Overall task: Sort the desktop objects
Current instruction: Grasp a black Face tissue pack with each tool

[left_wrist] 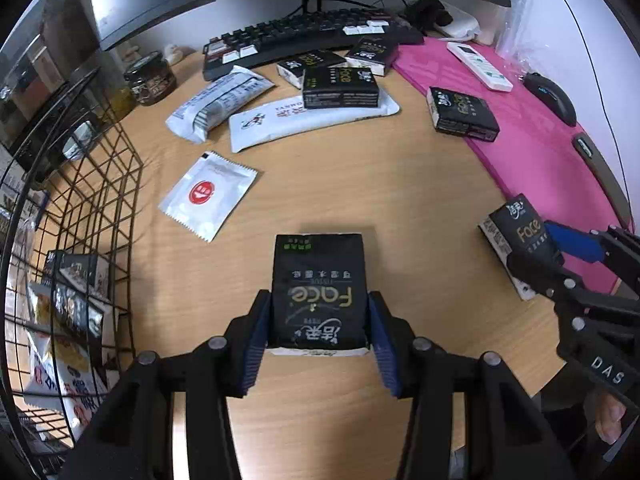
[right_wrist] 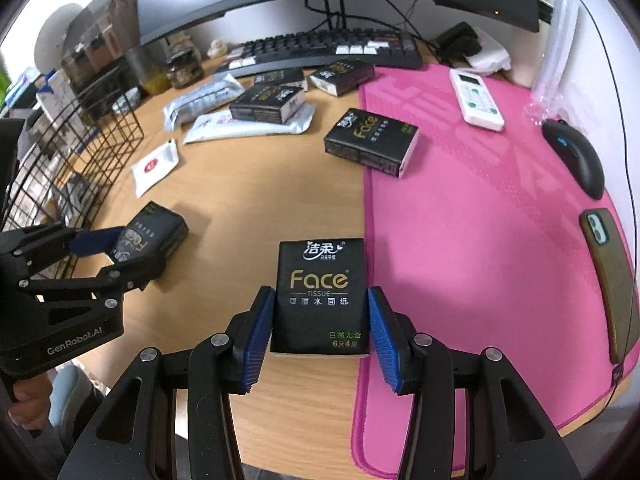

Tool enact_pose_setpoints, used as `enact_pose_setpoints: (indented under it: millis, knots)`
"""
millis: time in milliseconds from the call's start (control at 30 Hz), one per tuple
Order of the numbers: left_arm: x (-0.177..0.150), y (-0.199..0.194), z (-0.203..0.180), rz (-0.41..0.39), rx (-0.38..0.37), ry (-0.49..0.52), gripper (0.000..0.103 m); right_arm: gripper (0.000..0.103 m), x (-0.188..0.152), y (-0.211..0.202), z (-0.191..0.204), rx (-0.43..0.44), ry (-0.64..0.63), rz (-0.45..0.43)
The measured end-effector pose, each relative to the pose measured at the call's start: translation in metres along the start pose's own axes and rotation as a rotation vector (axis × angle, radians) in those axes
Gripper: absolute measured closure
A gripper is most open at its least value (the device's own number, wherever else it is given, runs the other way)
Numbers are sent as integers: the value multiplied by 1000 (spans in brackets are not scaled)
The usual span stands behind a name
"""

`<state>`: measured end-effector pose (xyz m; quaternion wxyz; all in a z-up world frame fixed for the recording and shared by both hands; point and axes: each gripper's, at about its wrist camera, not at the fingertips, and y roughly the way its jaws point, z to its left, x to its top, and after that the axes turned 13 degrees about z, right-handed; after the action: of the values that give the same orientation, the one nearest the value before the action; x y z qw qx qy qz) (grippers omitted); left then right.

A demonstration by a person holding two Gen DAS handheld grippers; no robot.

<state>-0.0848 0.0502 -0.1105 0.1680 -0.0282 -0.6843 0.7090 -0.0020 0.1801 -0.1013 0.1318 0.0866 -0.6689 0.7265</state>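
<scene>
1. Each hand holds a two-finger gripper over a wooden desk (left_wrist: 360, 184), and each gripper has its own black "Face" tissue pack between its blue pads.

2. The left gripper (left_wrist: 319, 322) is clamped on the left tissue pack (left_wrist: 319, 292). The pads press both long sides of the pack. Its long axis runs straight away from the claw, in line with the fingers, and its far half sticks out beyond the fingertips.

3. The relation the coming move turns on: a black wire basket (left_wrist: 100, 208) stands at the far left of the desk, just left of the left gripper, and already holds similar black packs and snack bags. The left hand is clearly the nearer one to it (the right hand would have to cross the desk).

4. The right gripper (right_wrist: 320, 322) grips the right tissue pack (right_wrist: 320, 296) the same way, pads on its two long sides, long axis pointing away from the claw, label upright to the camera.

5. That right pack sits at the edge of a pink desk mat (right_wrist: 480, 220), which spreads to the right.

6. More tissue packs lie loose farther off: one (right_wrist: 370, 142) on the mat's left edge, others near the keyboard (right_wrist: 332, 50), beside white sachets.

7. My judgement: both packs are held and the next step is carrying them left to the basket.
</scene>
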Motion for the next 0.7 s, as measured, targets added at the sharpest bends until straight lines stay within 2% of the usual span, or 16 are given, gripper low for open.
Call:
enact_pose_setpoints:
  millis: [67,167,233,467,567,600,633,700]
  knots:
    - [-1,0,0,-1,3,1,49,56,1,0,3,-14,-10,-11]
    - [0,1,3,-2,9,-1,43,53,3,2,6,-26,-24,-18]
    - [1,4,4,3,17,-3,43,49,4,4,8,-24,-30,-21]
    - [7,12,8,5,9,-13,43,48,8,14,9,-23,-37,-1]
    - [9,12,8,3,6,-10,43,52,9,13,9,-30,-39,3]
    - [10,12,9,3,2,-11,46,57,9,13,10,-34,-39,5]
    - [10,12,10,5,-8,-12,51,57,9,12,10,-32,-38,7]
    - [10,11,10,7,-11,-11,51,57,9,12,9,-23,-35,9]
